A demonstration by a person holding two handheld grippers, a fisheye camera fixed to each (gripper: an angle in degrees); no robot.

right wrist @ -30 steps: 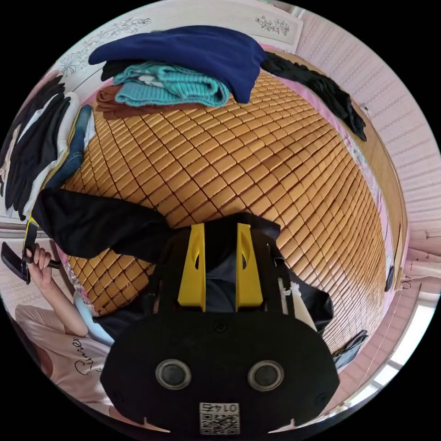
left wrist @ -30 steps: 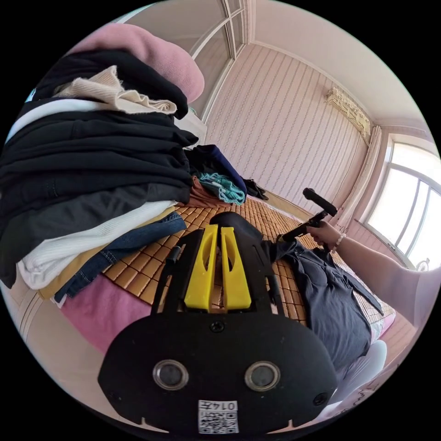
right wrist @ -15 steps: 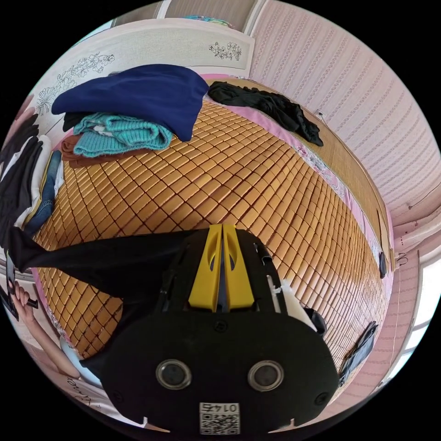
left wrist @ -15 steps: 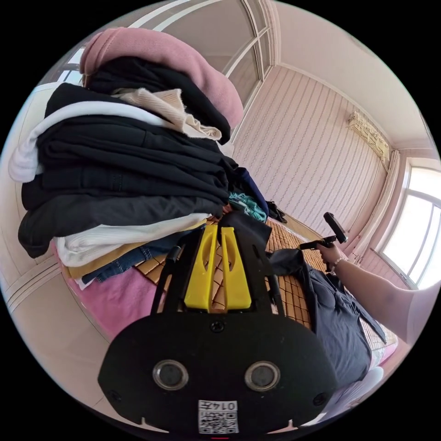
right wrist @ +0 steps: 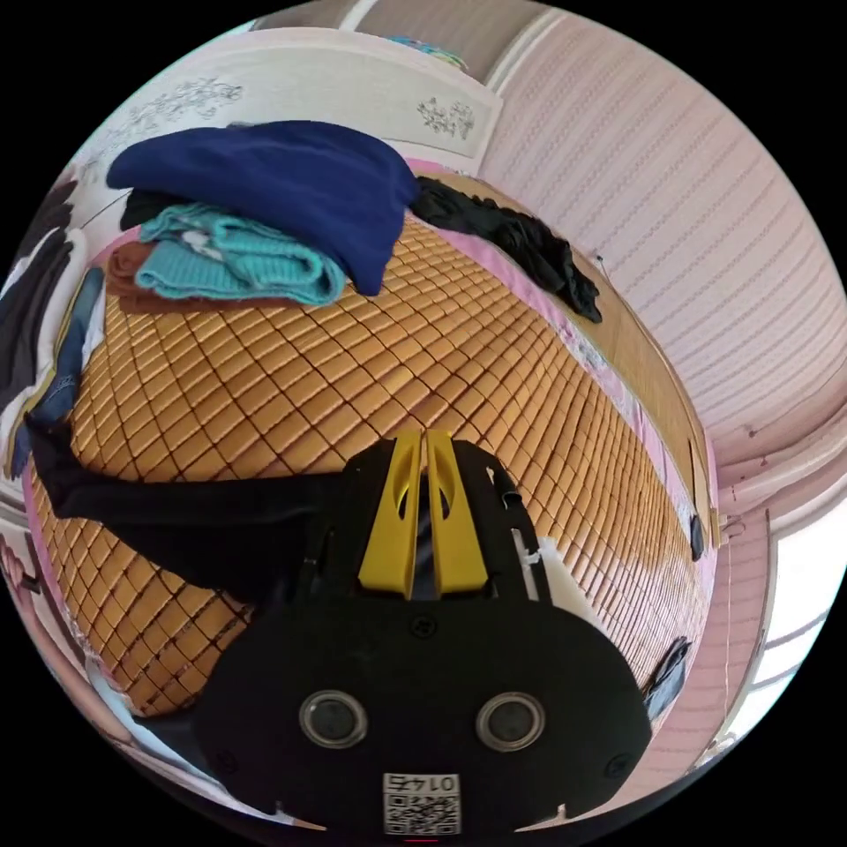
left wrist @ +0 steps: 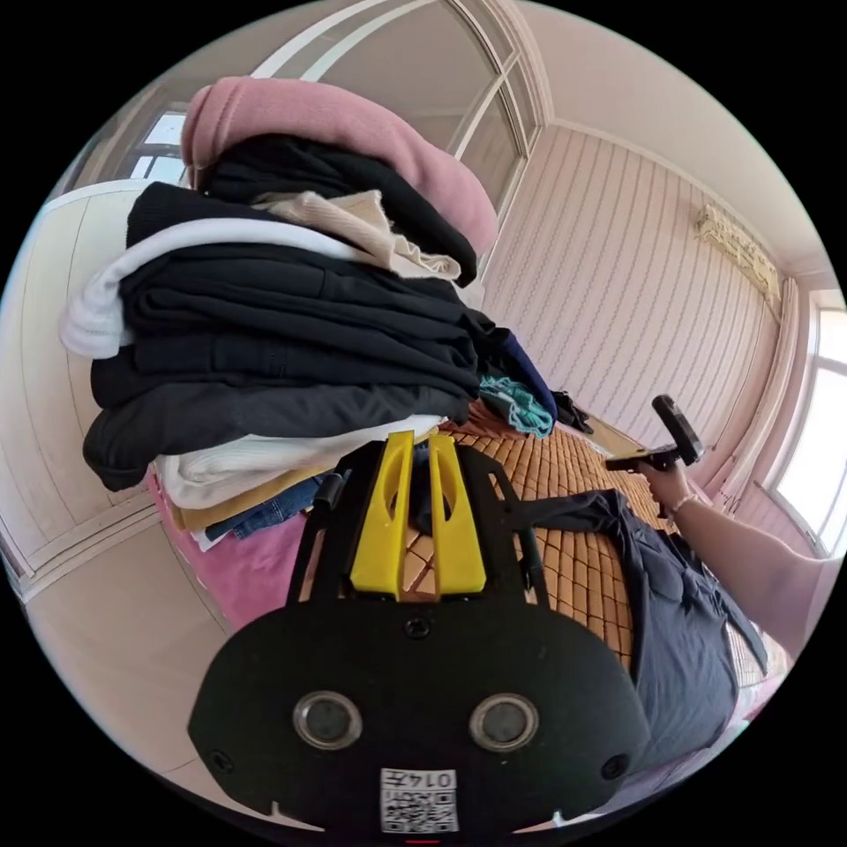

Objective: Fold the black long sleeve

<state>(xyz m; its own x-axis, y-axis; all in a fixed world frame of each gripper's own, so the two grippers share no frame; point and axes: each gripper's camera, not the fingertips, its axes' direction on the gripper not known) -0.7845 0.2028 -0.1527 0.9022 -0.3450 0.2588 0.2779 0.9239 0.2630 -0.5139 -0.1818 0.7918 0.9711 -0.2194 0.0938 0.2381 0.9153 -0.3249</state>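
The black long sleeve [left wrist: 679,618] lies on the bamboo mat [left wrist: 573,565] of a bed, one sleeve drawn out toward my left gripper [left wrist: 420,445]. That gripper's yellow jaws stand almost together with dark cloth between them. Farther along the shirt a hand holds my right gripper [left wrist: 657,445]. In the right gripper view, my right gripper [right wrist: 420,441] is shut on the shirt's dark cloth. From there the sleeve [right wrist: 176,520] stretches taut across the mat to the left edge.
A tall stack of folded clothes [left wrist: 282,326] stands close beside the left gripper at the bed's edge. On the mat [right wrist: 441,353] sits a pile of navy, teal and brown garments [right wrist: 265,203]. A loose black garment [right wrist: 520,238] lies by the striped wall.
The right gripper's jaws, apart one second ago, have shut on the shirt. The sleeve between the two grippers has been pulled straight and low over the mat. Both cameras have shifted.
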